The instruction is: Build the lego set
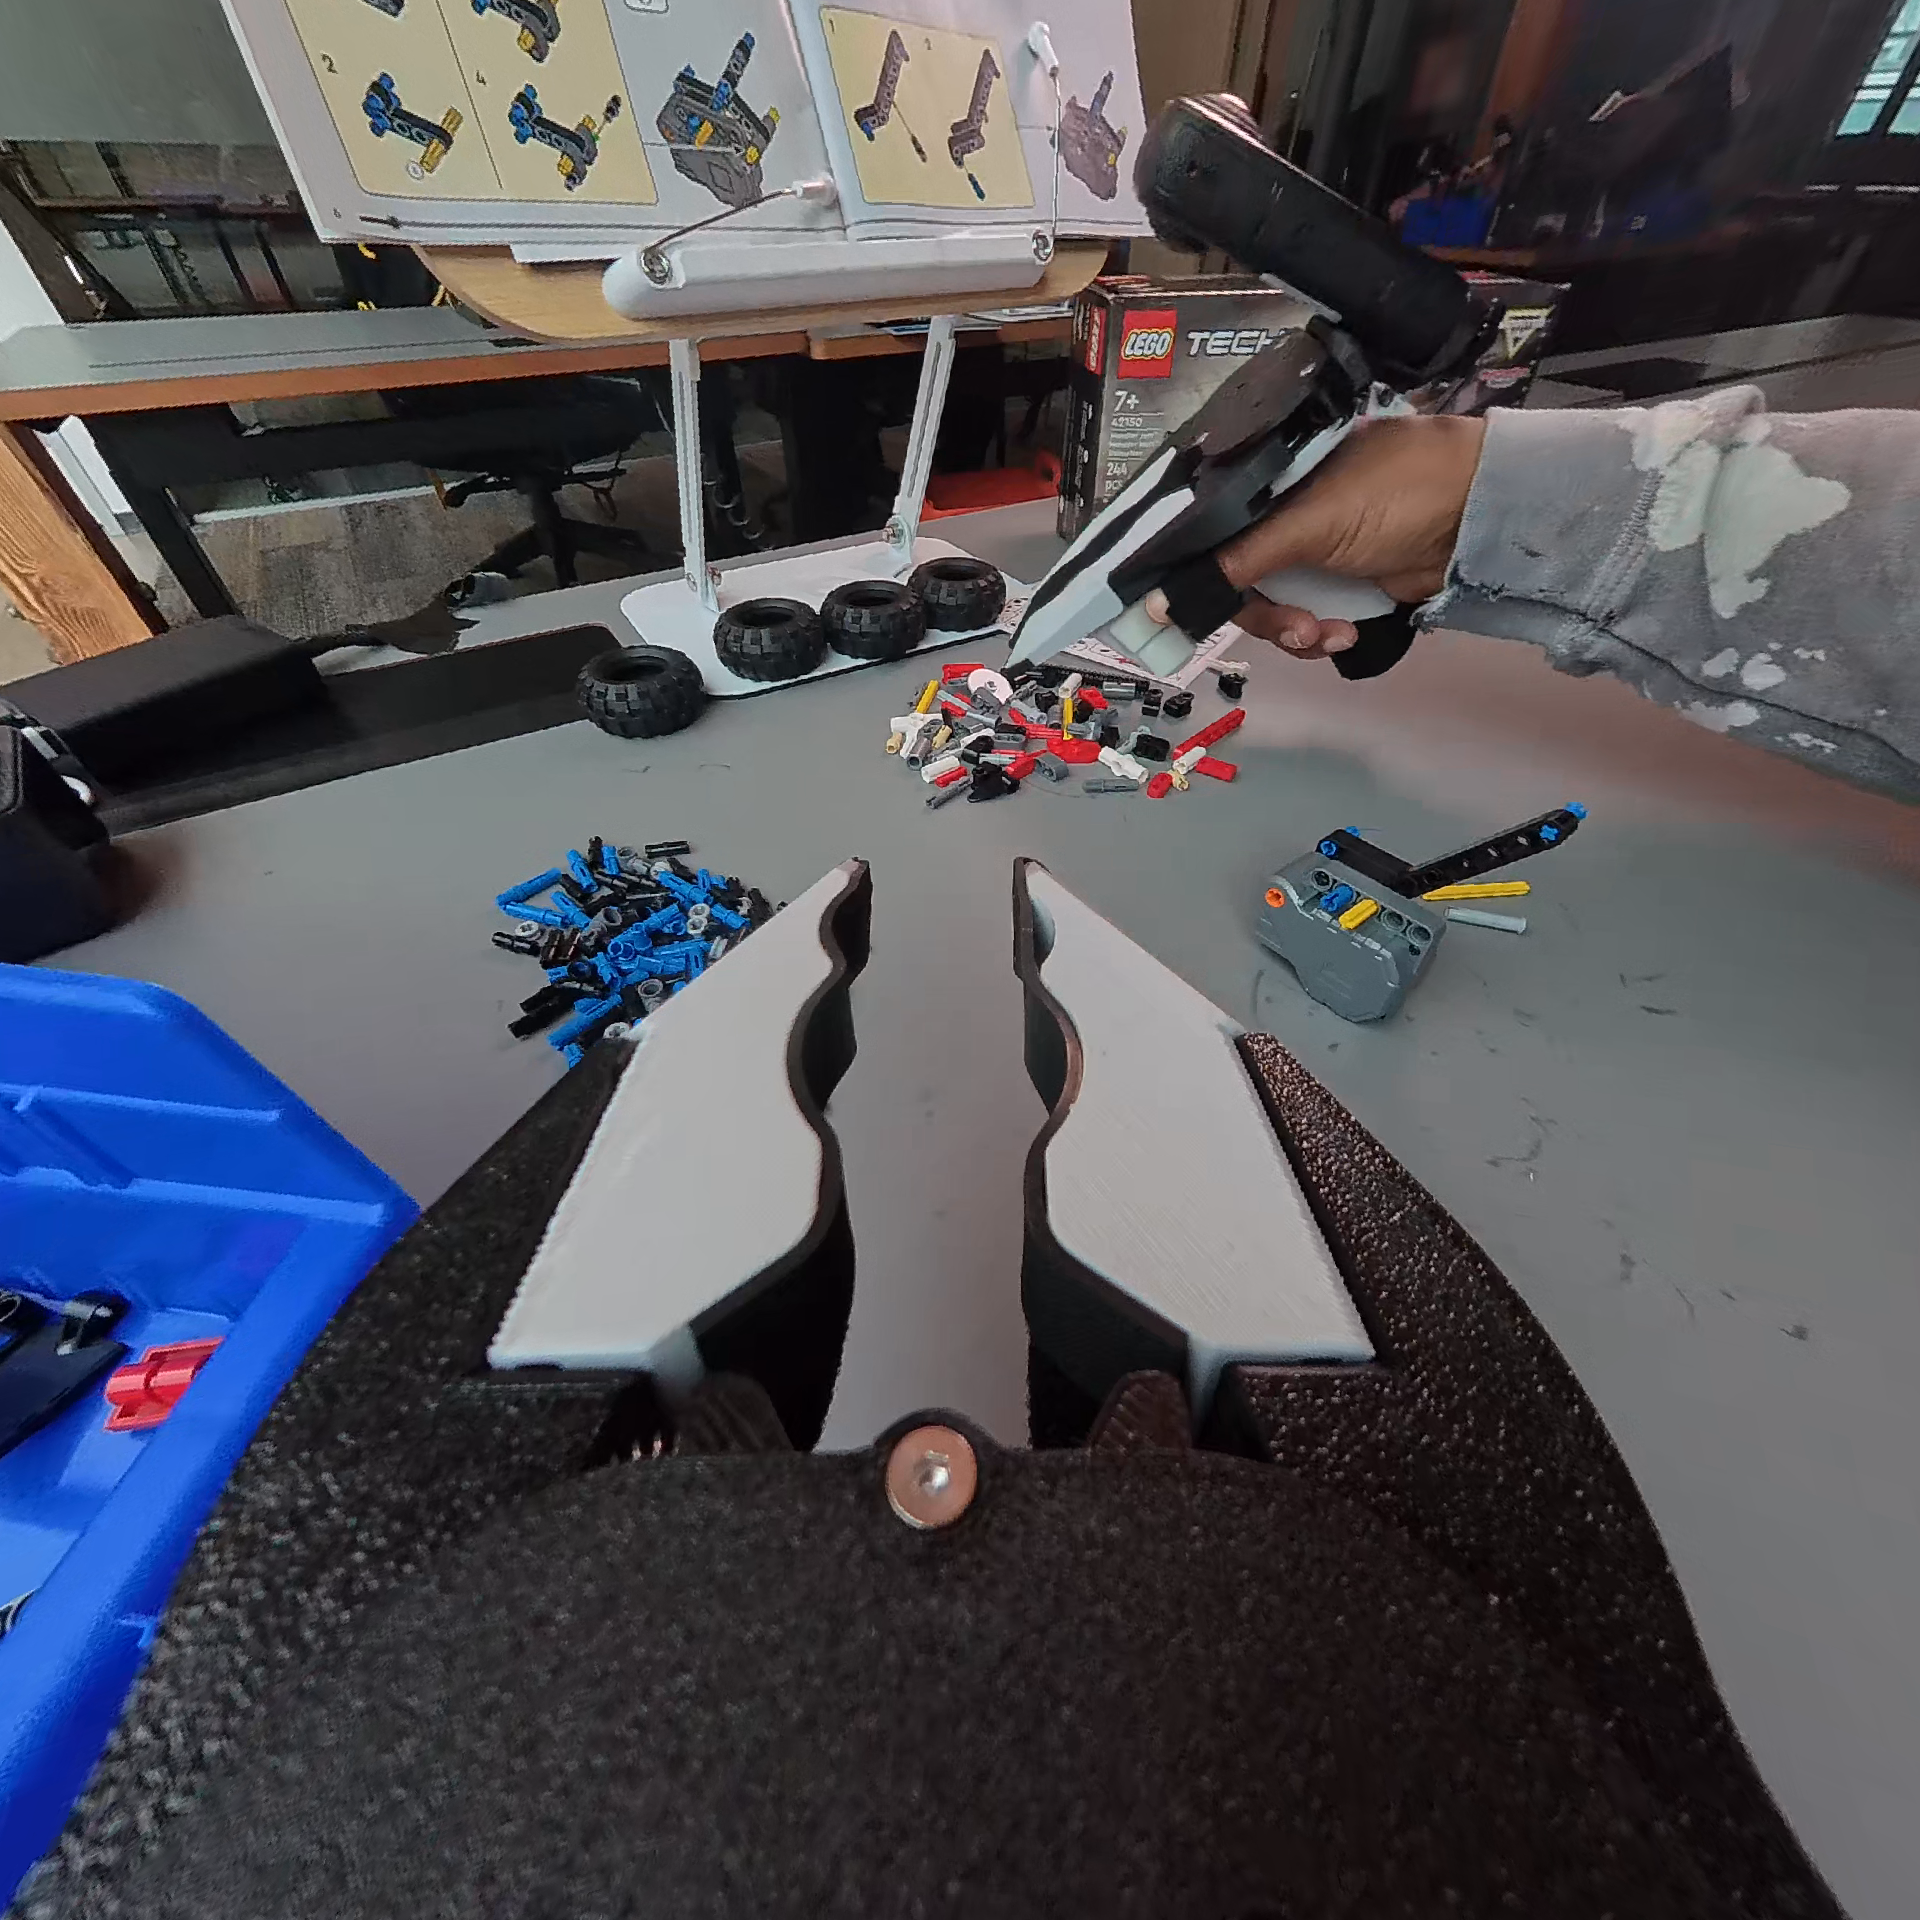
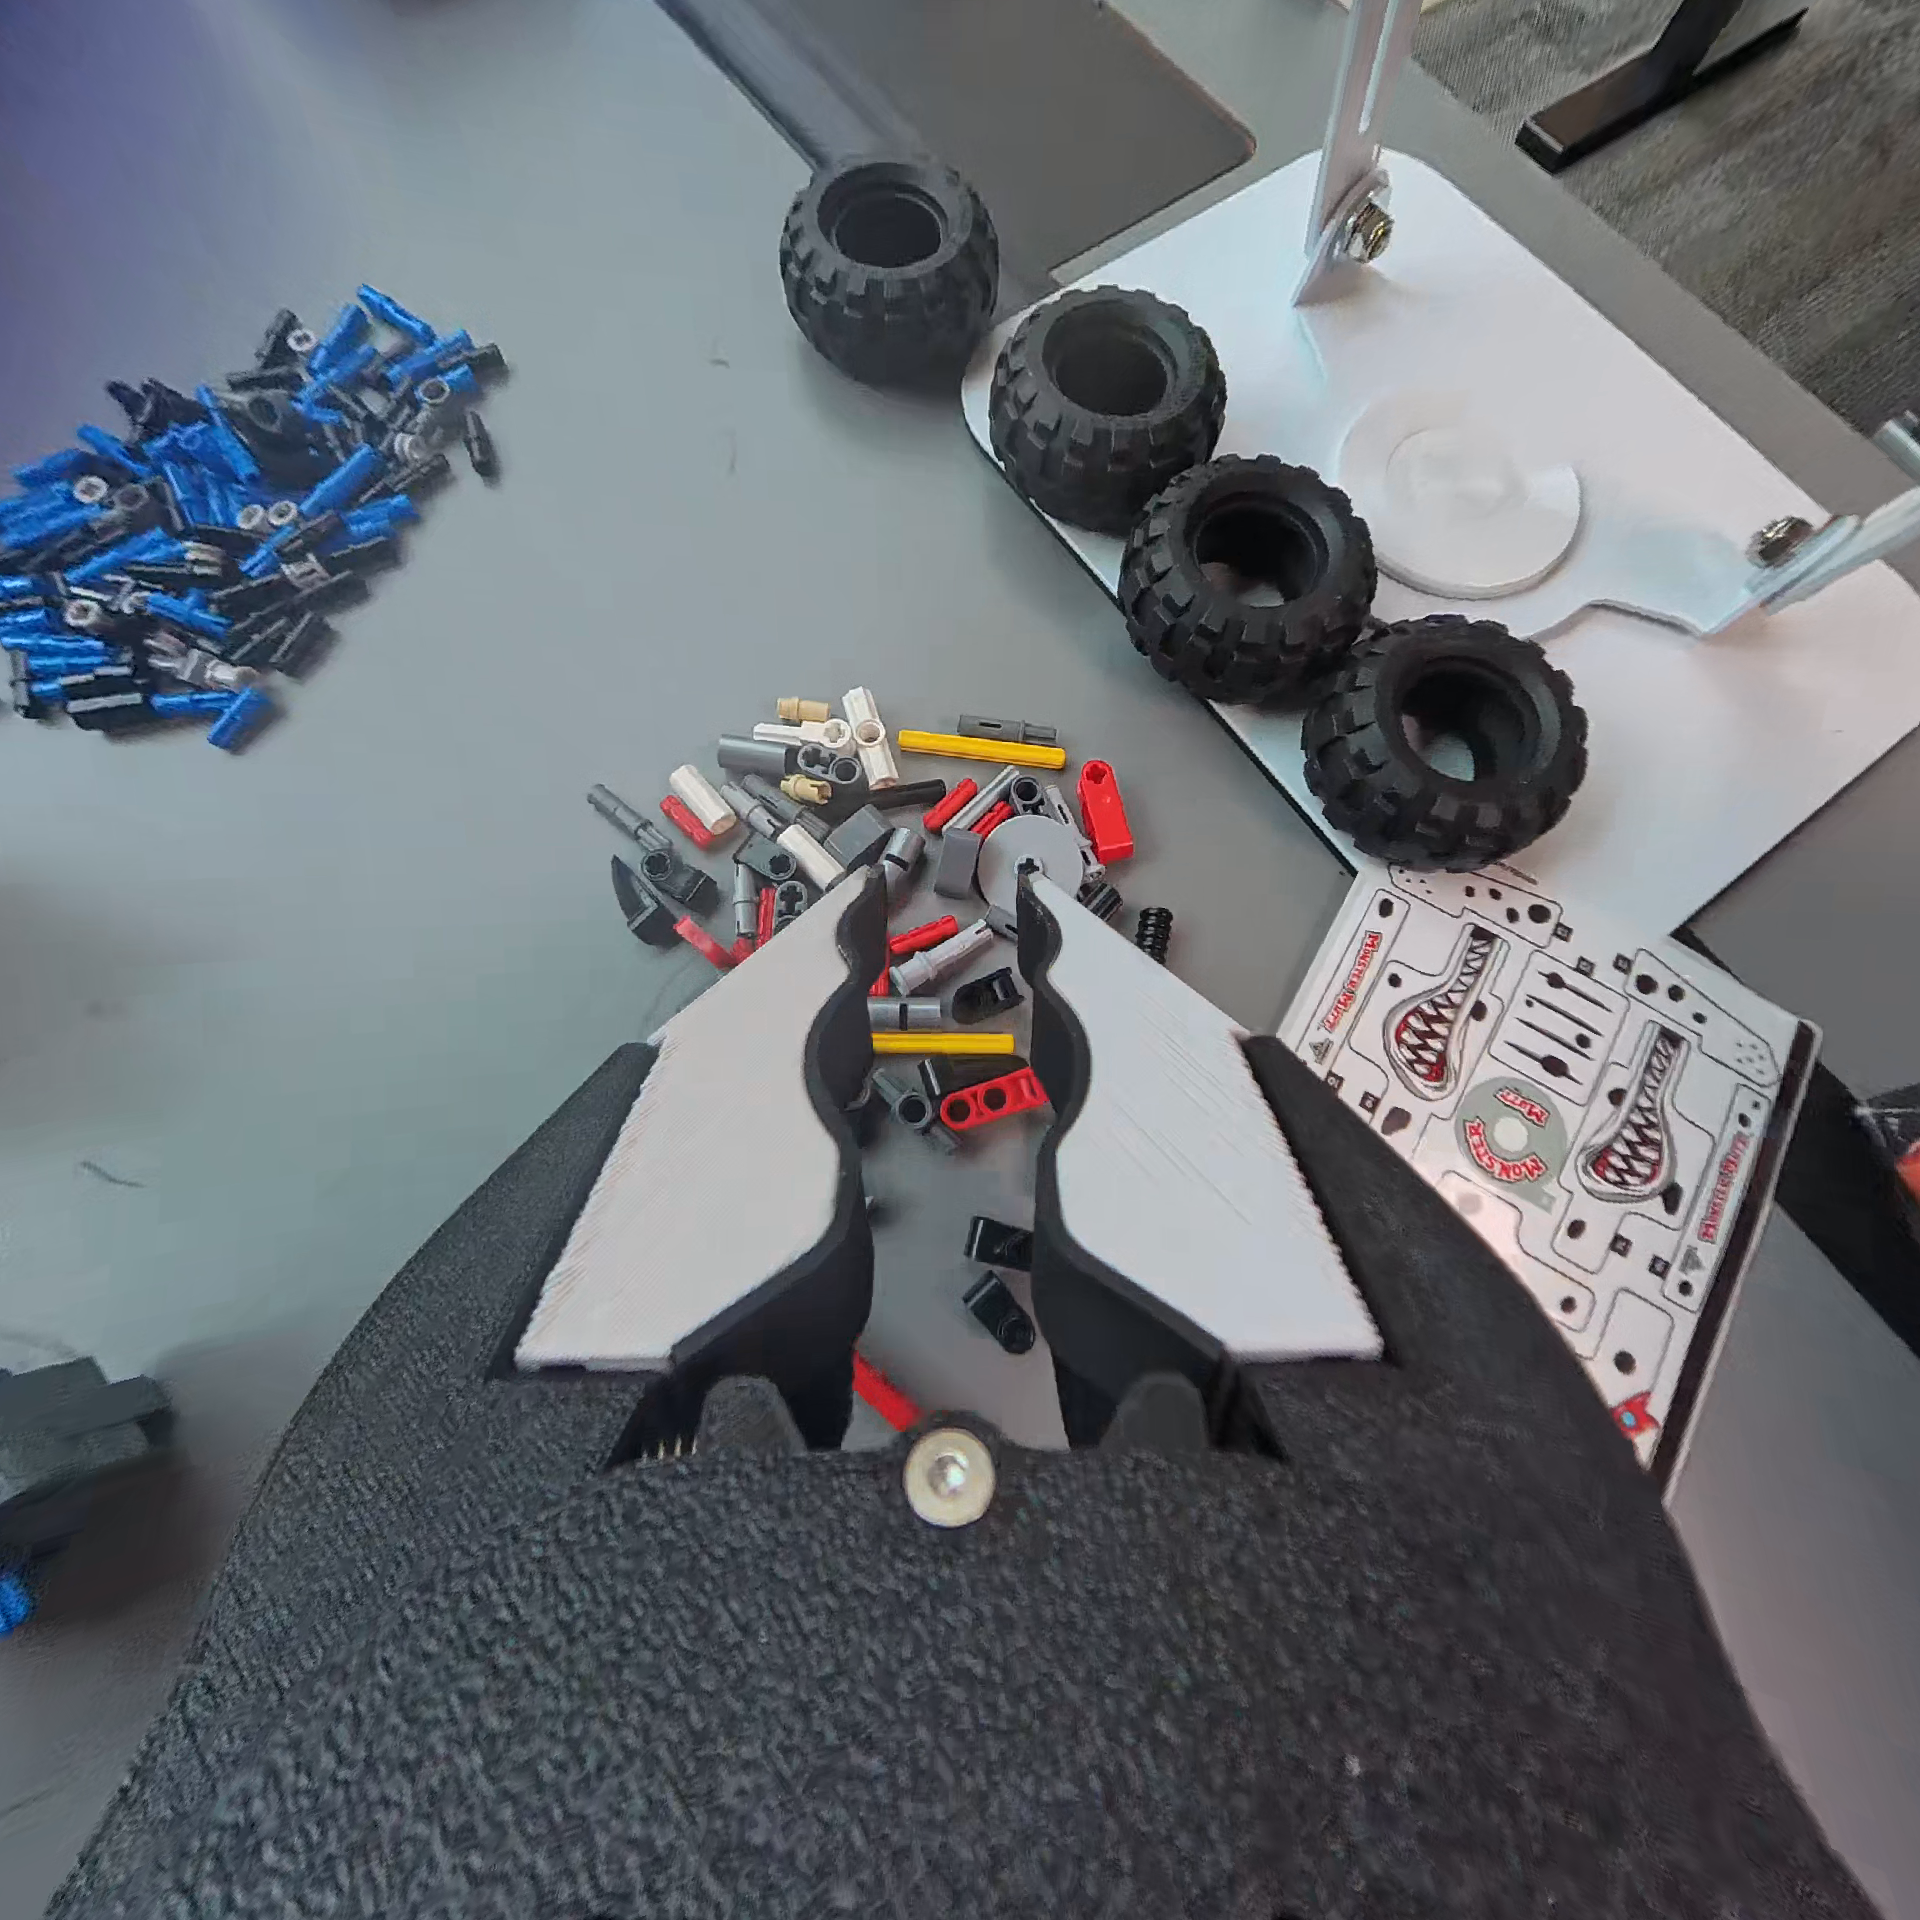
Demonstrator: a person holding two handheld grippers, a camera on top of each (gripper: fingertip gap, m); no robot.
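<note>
Black knobby tyres (image 2: 1242, 577), blue bin (image 1: 156, 1195)

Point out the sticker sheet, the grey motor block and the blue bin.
sticker sheet (image 2: 1558, 1122), right wrist view, middle of the printed face.
grey motor block (image 1: 1345, 940), left wrist view, its top grey face.
blue bin (image 1: 156, 1143), left wrist view, its near rim.

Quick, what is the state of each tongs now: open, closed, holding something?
Left tongs: open, holding nothing, above the bare table.
Right tongs: open, holding nothing, over the mixed parts pile.
</note>
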